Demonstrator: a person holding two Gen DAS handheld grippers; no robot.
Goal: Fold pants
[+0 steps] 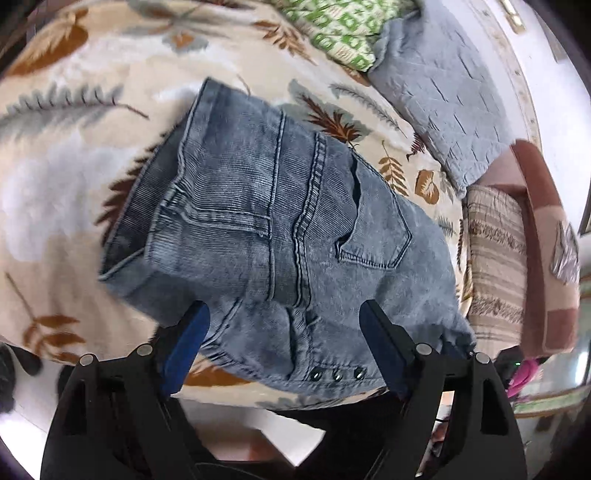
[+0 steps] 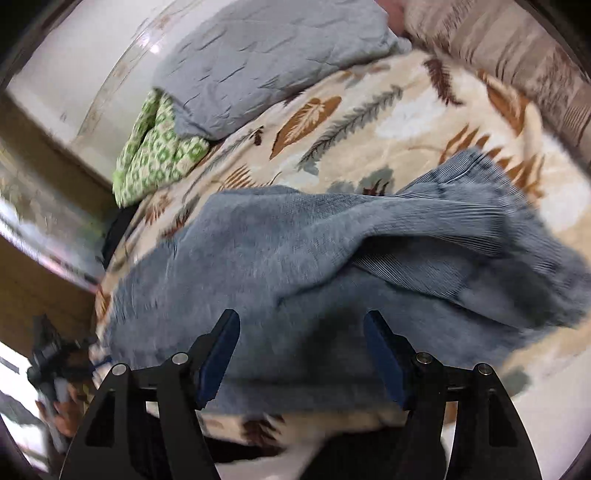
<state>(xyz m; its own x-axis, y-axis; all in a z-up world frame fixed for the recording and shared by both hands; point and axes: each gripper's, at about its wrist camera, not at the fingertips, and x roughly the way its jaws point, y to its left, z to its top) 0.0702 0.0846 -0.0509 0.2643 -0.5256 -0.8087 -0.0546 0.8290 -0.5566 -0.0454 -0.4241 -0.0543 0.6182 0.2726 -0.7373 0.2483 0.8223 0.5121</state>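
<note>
Bed w/ leaf-print blanket [image 1: 74, 184] fills both views. Left gripper [image 1: 284, 314] at frame bottom, fingers [image 1: 188, 343] spread wide, nothing gripped; folded denim pants [image 1: 266, 221] lie mid-frame betw. & beyond them, rivets at near edge. Right gripper [image 2: 301, 321] also wide apart & empty over blurred pants [image 2: 332, 266]. Farther: grey pillow [image 1: 443, 92] upper right, green patterned cloth [image 1: 343, 29] top in left view.

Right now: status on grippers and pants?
Left gripper open, right gripper open, nothing pinched. Jeans lie folded on leaf-print blanket. Nothing in the way.
</note>
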